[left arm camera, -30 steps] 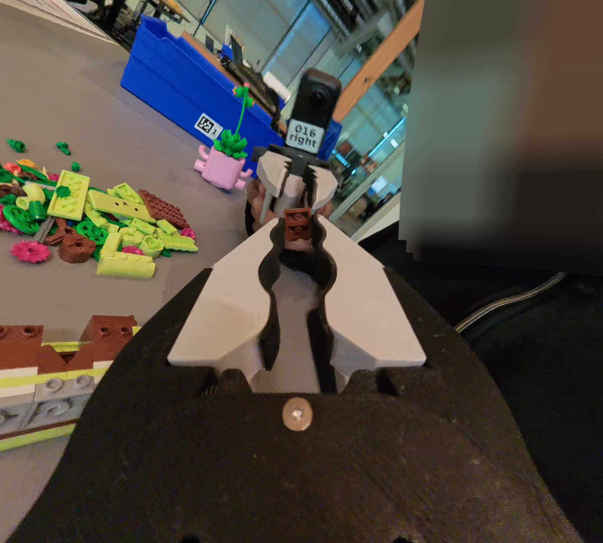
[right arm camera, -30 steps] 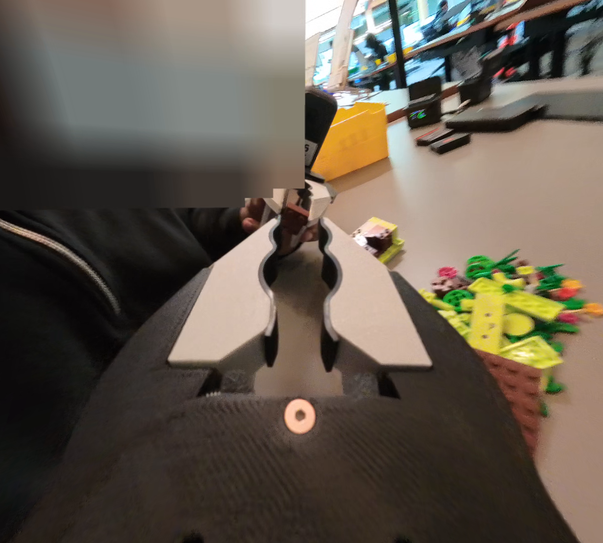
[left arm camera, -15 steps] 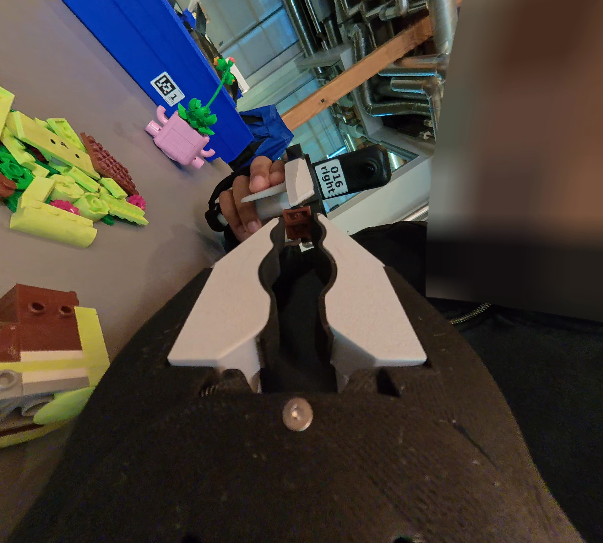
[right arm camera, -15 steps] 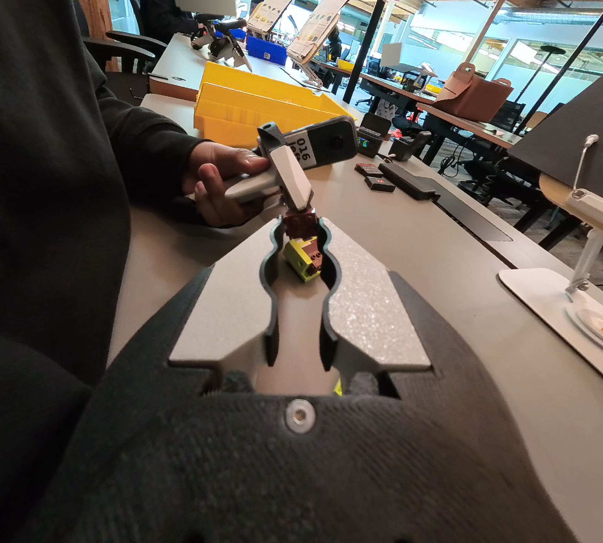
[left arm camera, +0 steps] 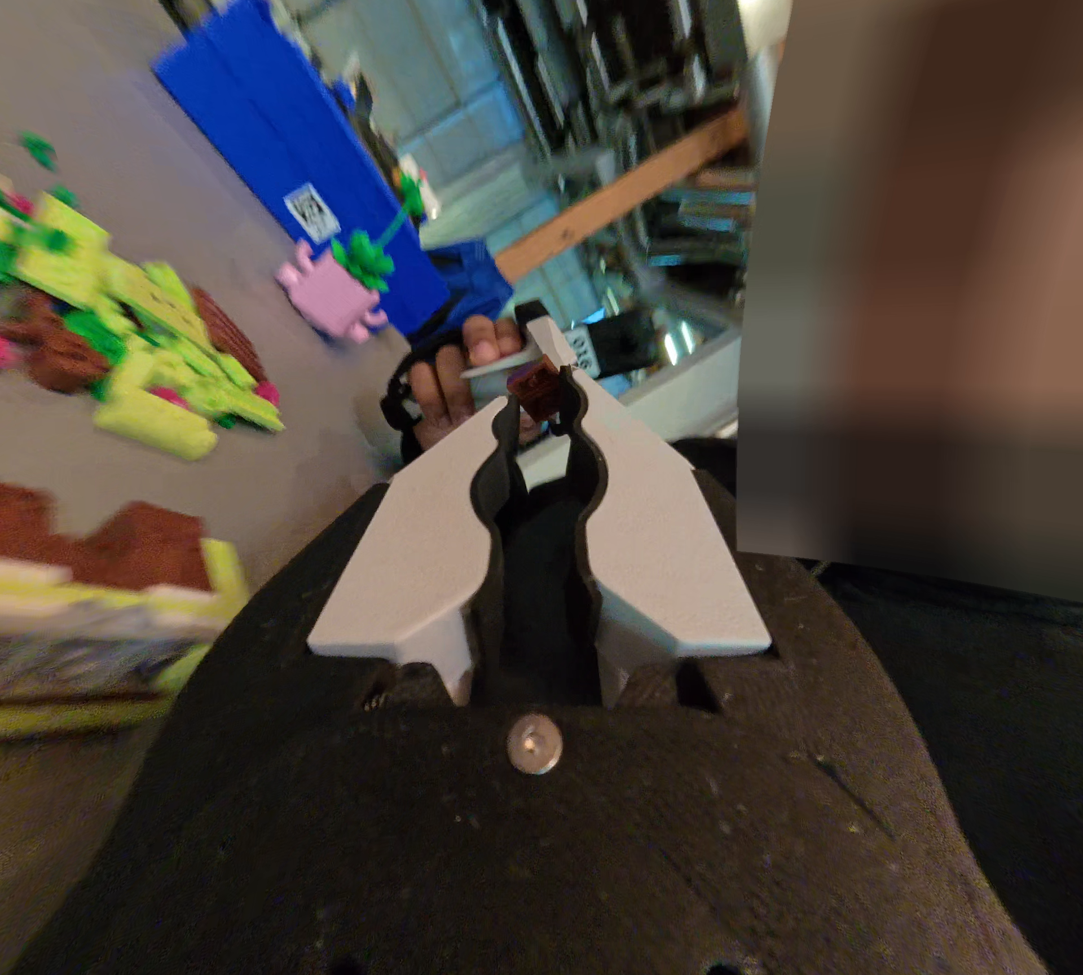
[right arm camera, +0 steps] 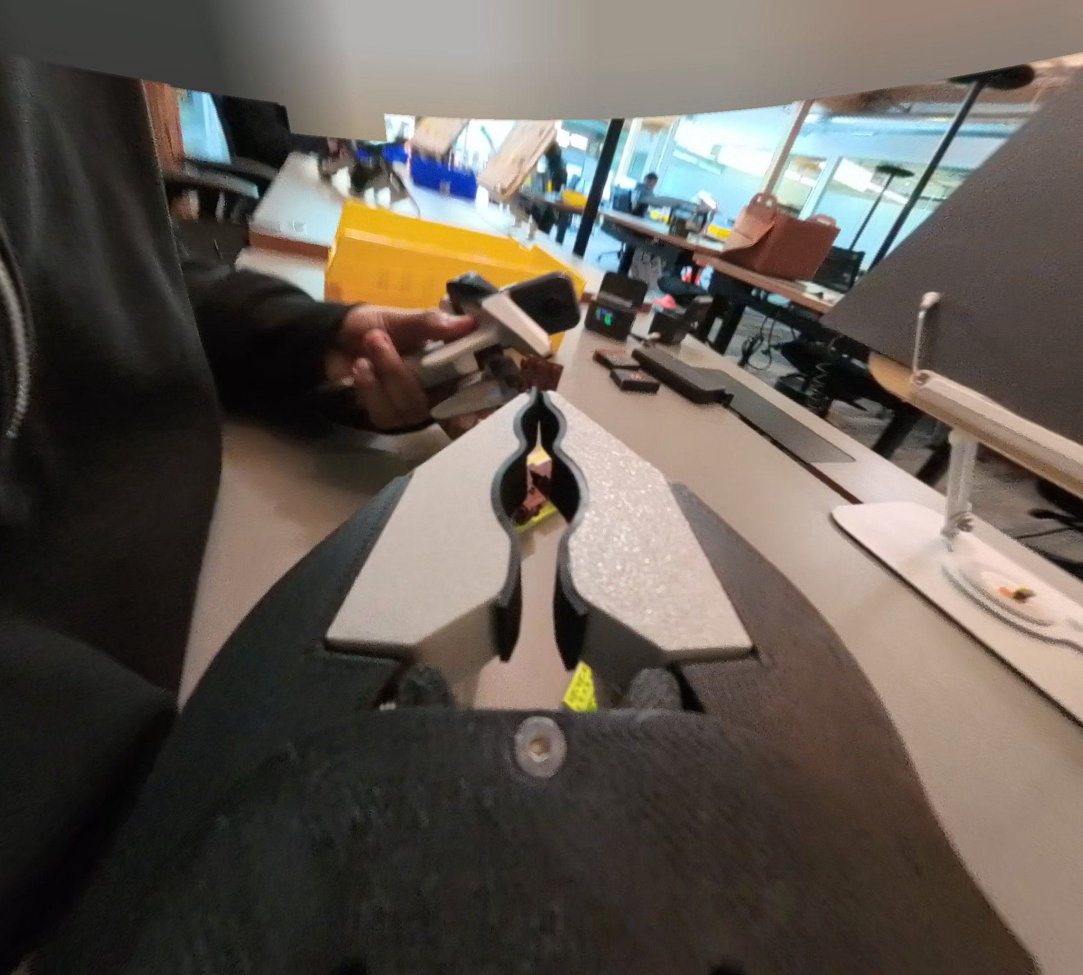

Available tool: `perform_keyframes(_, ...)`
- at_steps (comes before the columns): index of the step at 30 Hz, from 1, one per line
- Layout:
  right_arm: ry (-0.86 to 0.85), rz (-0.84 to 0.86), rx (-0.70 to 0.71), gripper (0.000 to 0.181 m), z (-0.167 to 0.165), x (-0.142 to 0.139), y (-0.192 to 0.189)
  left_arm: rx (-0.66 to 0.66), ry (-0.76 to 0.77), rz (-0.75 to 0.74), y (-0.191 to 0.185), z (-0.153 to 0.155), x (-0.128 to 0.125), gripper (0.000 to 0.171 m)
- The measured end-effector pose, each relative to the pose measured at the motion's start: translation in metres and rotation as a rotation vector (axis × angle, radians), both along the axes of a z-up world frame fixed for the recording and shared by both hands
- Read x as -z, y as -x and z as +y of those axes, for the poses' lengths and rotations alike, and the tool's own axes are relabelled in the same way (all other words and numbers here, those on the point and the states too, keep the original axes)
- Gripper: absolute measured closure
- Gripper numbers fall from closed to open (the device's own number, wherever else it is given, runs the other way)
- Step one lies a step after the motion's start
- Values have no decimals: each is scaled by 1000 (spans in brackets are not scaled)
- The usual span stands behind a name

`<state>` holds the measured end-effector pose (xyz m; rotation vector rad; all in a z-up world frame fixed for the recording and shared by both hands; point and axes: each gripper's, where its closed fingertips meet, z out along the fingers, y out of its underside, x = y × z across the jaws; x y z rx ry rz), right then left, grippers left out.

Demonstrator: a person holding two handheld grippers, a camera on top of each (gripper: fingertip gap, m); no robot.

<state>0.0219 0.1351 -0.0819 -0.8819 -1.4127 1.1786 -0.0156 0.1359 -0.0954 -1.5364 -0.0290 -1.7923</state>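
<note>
A small brown brick [left arm camera: 536, 387] is pinched at the very tips of the left claw [left arm camera: 542, 399], held in the air above the tabletop [left arm camera: 117, 115] with the right claw [right arm camera: 536, 401] just beside it, its tips pressed together on nothing. The brick is judged light, stiff and smooth-sided, best gripped across its flat sides. A heap of loose bricks [left arm camera: 135, 320] and a pink pot [left arm camera: 334, 296] are seen lying well apart.
</note>
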Motion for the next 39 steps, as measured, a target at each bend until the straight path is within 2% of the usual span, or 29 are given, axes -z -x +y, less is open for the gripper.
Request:
perform_keyframes(2,93,19,-33,181,7,-6,-6,-69,-20,118,11,5,10,162)
perform_keyframes(5,68,-81,-14,181,0,12,12,-29,-89,163,-13,-1,-1,161)
perform_keyframes(8,67,-141,22,179,3,26,19,-89,-71,170,-9,5,1,160)
perform_keyframes(11,203,-161,-43,147,-1,26,24,-112,-8,120,-7,10,8,160)
perform_keyframes(13,219,-163,-47,141,-2,27,28,-68,13,119,-17,8,13,160)
perform_keyframes(16,233,-144,-74,141,-6,25,27,-42,10,135,-21,5,16,161)
perform_keyframes(18,306,-131,-106,144,-4,20,23,-70,-3,176,-17,7,19,160)
perform_keyframes(21,505,-146,-159,146,5,19,21,-118,-61,280,-13,9,22,160)
perform_keyframes(24,717,-234,-235,143,6,31,22,-177,-171,418,-13,10,21,160)
perform_keyframes(26,802,-254,-285,144,3,32,22,-214,-243,502,-14,9,19,160)
perform_keyframes(29,850,-249,-307,152,3,31,23,-223,-308,545,-21,5,15,160)
perform_keyframes(33,878,-261,-347,167,-2,31,22,-218,-319,556,-25,4,16,159)
perform_keyframes(39,923,-276,-379,167,-3,32,20,-210,-325,581,-26,3,17,160)
